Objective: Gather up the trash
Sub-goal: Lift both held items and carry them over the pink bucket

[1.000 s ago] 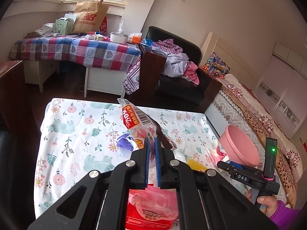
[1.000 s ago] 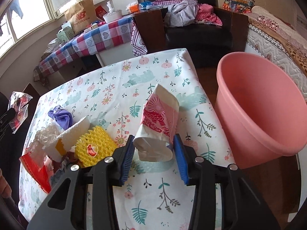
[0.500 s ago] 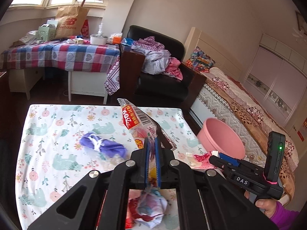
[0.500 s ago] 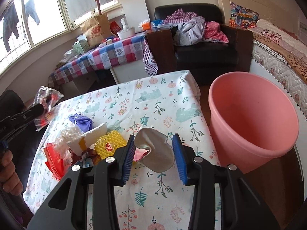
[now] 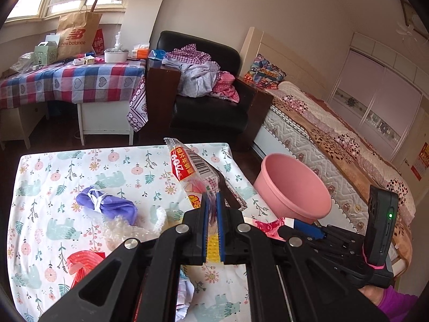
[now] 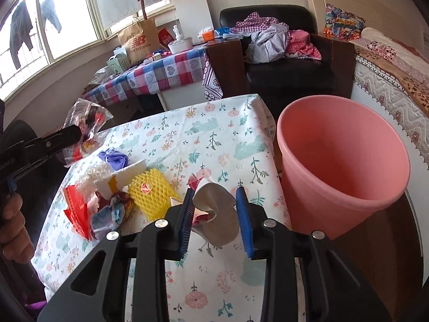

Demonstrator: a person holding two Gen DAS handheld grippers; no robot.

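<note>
My left gripper is shut on a clear snack wrapper with a red label, held up over the floral table. From the right wrist view that wrapper hangs at the table's far left. My right gripper holds a crumpled pink-and-white paper cup above the table's right side. Its jaws are closing, and both pads press on the cup. The pink bin stands on the floor just right of the cup, mouth open and tilted toward me.
A trash pile lies on the table's near left: yellow foam net, purple glove, red packet, bubble wrap. A black armchair and a checked side table stand beyond. A bed runs along the right.
The left gripper carried the wrapper rightward, bringing the pink bin closer in its view. The right gripper rose with the cup, which is squeezed narrower between the pads.
</note>
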